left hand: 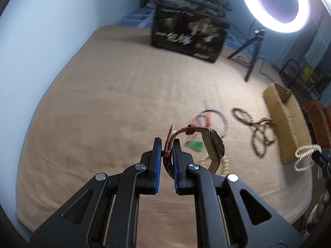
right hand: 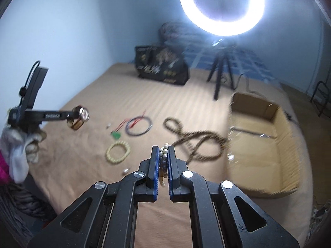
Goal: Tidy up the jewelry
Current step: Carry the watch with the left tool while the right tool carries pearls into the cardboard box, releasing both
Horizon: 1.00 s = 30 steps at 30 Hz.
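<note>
My left gripper (left hand: 167,144) is shut on the red woven strap of a wristwatch (left hand: 215,144) and holds it above the bed; it also shows in the right wrist view (right hand: 79,116). My right gripper (right hand: 163,150) is shut on a pearl bracelet (right hand: 164,152), which shows at the right edge of the left wrist view (left hand: 304,157). On the tan sheet lie a long brown bead necklace (right hand: 196,142), a cream bead bracelet (right hand: 118,150), a dark bangle (right hand: 139,125) with red cord and a green pendant (right hand: 115,135). An open cardboard box (right hand: 262,144) lies to the right.
A black printed box (right hand: 161,68) stands at the far side of the bed. A ring light (right hand: 221,4) on a tripod (right hand: 220,76) stands behind the cardboard box. A small silver piece (right hand: 126,171) lies near my right gripper. The blue wall runs along the left.
</note>
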{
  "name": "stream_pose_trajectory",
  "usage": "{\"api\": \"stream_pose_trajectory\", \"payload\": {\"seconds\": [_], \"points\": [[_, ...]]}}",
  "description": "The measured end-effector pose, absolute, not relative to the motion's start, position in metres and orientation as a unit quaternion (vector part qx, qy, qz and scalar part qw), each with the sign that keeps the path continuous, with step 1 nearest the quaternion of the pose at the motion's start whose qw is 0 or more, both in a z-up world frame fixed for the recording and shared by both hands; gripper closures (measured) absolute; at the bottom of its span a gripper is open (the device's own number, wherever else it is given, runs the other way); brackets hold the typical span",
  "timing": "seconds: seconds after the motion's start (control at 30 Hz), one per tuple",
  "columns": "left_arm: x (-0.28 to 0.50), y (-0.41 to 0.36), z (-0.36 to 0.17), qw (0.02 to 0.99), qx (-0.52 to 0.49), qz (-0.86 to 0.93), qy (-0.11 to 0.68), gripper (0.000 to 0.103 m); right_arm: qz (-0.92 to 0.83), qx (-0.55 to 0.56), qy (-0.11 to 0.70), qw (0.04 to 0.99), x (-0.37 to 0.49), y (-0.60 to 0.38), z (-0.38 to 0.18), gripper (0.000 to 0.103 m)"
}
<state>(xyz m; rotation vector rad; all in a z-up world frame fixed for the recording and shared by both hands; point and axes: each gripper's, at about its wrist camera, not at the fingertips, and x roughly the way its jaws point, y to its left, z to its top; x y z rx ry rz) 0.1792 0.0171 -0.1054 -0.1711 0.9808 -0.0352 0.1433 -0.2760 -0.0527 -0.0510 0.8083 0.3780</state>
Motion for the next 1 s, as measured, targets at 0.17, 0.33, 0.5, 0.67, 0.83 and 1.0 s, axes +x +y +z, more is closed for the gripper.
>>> {"api": "stream_pose_trajectory", "payload": {"seconds": [0.17,0.33,0.5,0.67,0.83,1.0], "points": [[0.185,-0.026,-0.085,0.884,-0.077,-0.054,0.457,0.095,0.157,-0.026,0.376,0.913,0.161,-0.305,-0.035,0.097],[0.196,-0.073,-0.070,0.887,-0.070,-0.095,0.447,0.095,0.134,-0.022,0.371,0.918,0.178,-0.337,-0.029,0.097],[0.217,-0.121,-0.059,0.888,-0.057,-0.129,0.438,0.095,0.113,-0.010,0.379,0.918,0.189,-0.367,-0.033,0.097],[0.240,-0.166,-0.057,0.886,-0.044,-0.152,0.437,0.095,0.097,-0.006,0.389,0.916,0.197,-0.391,-0.041,0.097],[0.263,-0.208,-0.064,0.881,-0.034,-0.173,0.439,0.095,0.089,0.001,0.402,0.912,0.206,-0.410,-0.055,0.097],[0.288,-0.243,-0.075,0.877,-0.022,-0.182,0.444,0.095,0.084,0.006,0.411,0.908,0.213,-0.421,-0.066,0.097]]}}
